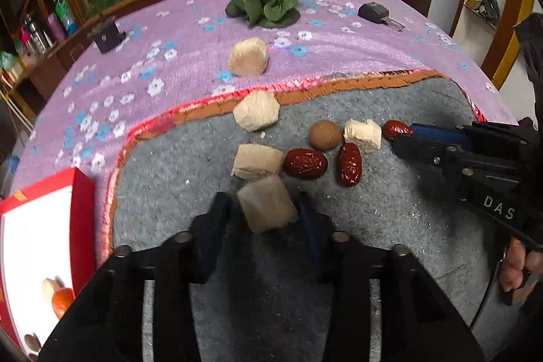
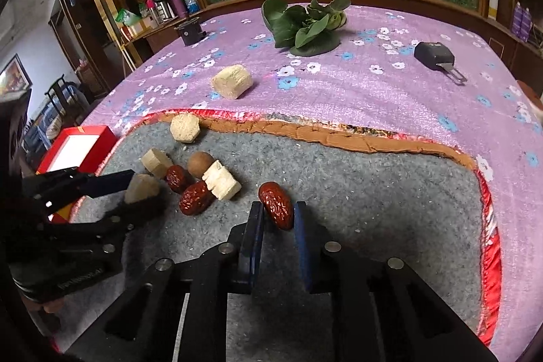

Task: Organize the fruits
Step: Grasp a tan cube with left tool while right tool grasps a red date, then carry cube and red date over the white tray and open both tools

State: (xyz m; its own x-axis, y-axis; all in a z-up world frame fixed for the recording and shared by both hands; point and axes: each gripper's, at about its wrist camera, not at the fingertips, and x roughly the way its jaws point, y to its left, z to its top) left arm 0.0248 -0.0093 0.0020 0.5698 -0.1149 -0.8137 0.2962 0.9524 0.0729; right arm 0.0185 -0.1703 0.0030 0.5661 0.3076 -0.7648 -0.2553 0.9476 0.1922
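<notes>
Both grippers are mid-pick. The left gripper (image 1: 268,209) clamps a beige cube (image 1: 266,208); the right gripper (image 2: 276,212) flanks a red date (image 2: 275,205) on the grey mat (image 2: 373,209), contact unclear. Next, each load seemingly goes to the red box (image 1: 83,212) at the left, already holding an orange fruit (image 1: 62,301) and some small pieces. Farther off, more dates (image 1: 304,163) and cubes wait.

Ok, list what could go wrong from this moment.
1. The left gripper pinches a crumbly beige block; crumbs already dot the grey mat, so squeezing may break it.
2. The right gripper brackets a red date near its fingertips; it could slip out when lifted.
</notes>
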